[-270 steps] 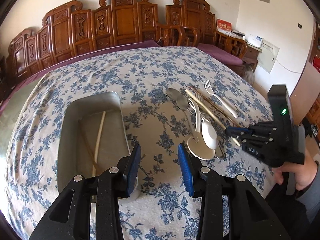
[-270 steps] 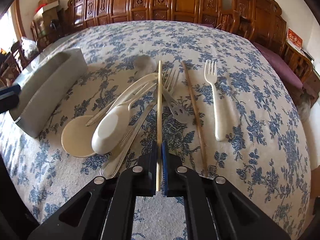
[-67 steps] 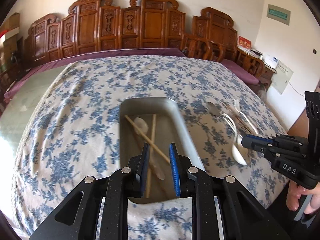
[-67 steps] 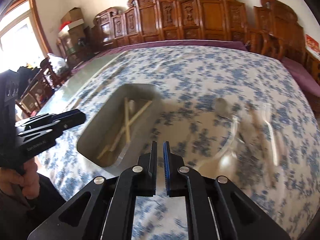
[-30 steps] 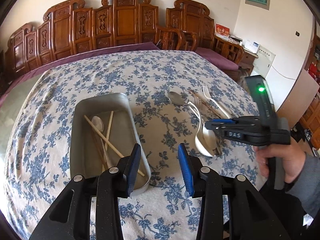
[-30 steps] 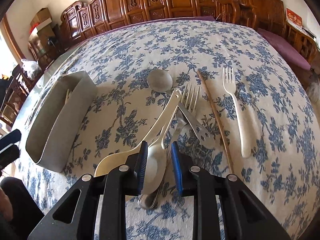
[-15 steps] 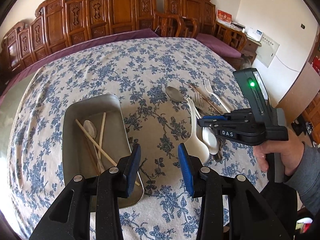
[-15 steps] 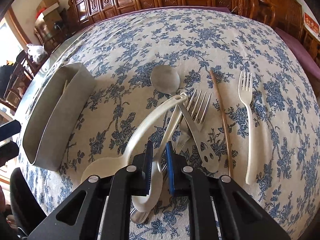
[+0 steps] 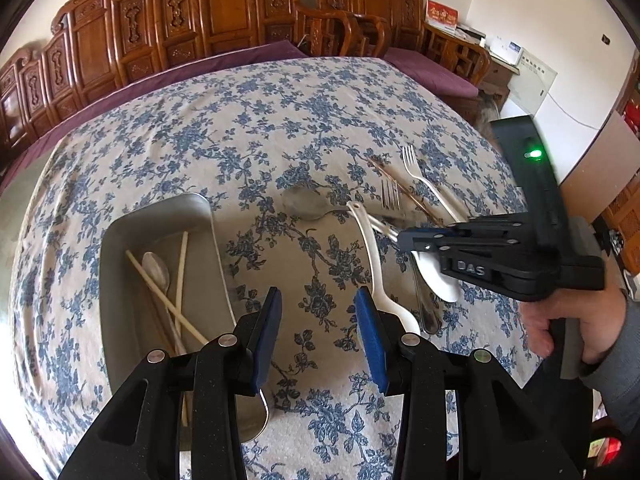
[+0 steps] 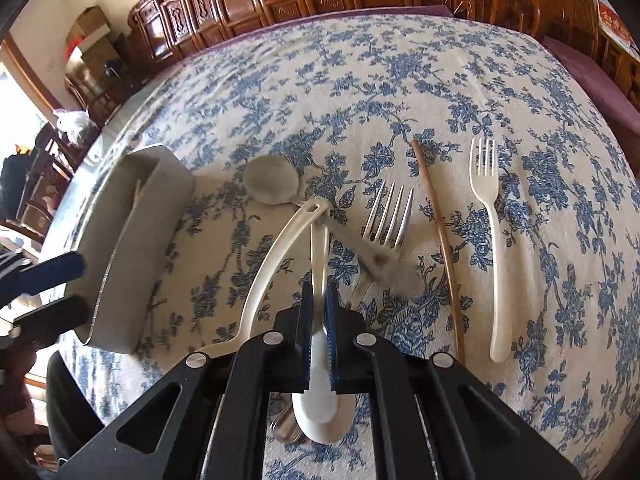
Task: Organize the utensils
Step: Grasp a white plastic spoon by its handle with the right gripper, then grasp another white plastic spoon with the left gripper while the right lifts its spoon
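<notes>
White spoon (image 10: 319,264), on the cloth amid the pile, is clamped by its handle in the right gripper (image 10: 319,322), jaws nearly closed. Left gripper (image 9: 318,334) is held part-open, nothing betw. its pads. Tray (image 9: 120,240) already holds chopsticks (image 9: 166,302) & a spoon; forks, spoons, one chopstick are left. Tray contents are shown only in left view.

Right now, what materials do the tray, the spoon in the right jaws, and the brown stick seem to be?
Tray: probably metal, dull grey with a reflective rim. Spoon: looks like plastic, cream-white, smooth, slightly glossy. Brown stick: likely a wooden or bamboo chopstick, matte; cannot tell which.
</notes>
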### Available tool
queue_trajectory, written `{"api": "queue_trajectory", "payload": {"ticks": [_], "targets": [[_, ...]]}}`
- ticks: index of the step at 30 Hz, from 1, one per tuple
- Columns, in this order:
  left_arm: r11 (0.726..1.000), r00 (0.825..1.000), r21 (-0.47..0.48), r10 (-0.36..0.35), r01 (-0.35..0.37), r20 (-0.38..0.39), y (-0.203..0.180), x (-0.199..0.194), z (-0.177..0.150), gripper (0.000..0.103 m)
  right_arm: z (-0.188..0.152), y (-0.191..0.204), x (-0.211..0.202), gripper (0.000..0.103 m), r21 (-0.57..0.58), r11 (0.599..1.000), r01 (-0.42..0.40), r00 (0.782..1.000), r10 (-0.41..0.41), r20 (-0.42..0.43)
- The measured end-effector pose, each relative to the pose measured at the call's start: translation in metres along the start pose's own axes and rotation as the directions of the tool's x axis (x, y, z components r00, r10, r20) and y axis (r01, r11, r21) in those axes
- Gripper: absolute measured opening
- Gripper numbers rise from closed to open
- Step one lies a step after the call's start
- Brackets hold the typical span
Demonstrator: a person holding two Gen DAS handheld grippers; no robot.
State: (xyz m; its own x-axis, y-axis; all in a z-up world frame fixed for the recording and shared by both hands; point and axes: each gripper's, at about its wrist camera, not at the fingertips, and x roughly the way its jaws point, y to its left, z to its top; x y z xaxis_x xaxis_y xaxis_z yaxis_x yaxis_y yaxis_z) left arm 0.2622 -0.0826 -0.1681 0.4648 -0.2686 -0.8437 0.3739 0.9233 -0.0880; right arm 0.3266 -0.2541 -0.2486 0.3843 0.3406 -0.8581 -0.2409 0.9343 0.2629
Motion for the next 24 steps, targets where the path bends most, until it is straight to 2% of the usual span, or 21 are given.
{"api": "queue_trajectory", "payload": {"ticks": [9,10,11,16,22,24], "targets": [[1.0,0.999,0.002,-0.021,0.022,-0.032,-0.01,0.022,0.01,0.036,-0.005,-0.012,-0.023,0.006,0.034,0.999,-0.003,1.0,0.004,-0.012],[1.0,0.999,0.003,-0.025,0.025,-0.033,-0.013,0.024,0.011,0.036,-0.005,-0.014,-0.026,0.0,0.033,0.999,-0.005,1.0,0.005,-0.01],[1.0,0.999,0.006,-0.029,0.029,-0.035,-0.015,0.026,0.012,0.036,-0.005,-0.016,-0.03,0.001,0.029,1.0,-0.002,1.0,0.003,-0.005],[0.998,0.997,0.037,-0.047,0.049,-0.065,-0.032,0.045,0.015,0.036,-0.007,-0.025,-0.033,0.0,-0.007,0.999,0.045,0.999,-0.045,-0.007],[0.997,0.993,0.063,-0.035,0.042,-0.11,-0.045,0.073,0.017,0.036,-0.026,-0.034,-0.036,0.001,0.001,1.0,0.016,1.0,-0.016,-0.003],[0.997,0.99,0.055,-0.05,0.058,-0.133,-0.046,0.083,0.019,0.036,-0.031,-0.035,-0.038,0.001,0.005,1.0,0.006,1.0,-0.006,0.0]]}}
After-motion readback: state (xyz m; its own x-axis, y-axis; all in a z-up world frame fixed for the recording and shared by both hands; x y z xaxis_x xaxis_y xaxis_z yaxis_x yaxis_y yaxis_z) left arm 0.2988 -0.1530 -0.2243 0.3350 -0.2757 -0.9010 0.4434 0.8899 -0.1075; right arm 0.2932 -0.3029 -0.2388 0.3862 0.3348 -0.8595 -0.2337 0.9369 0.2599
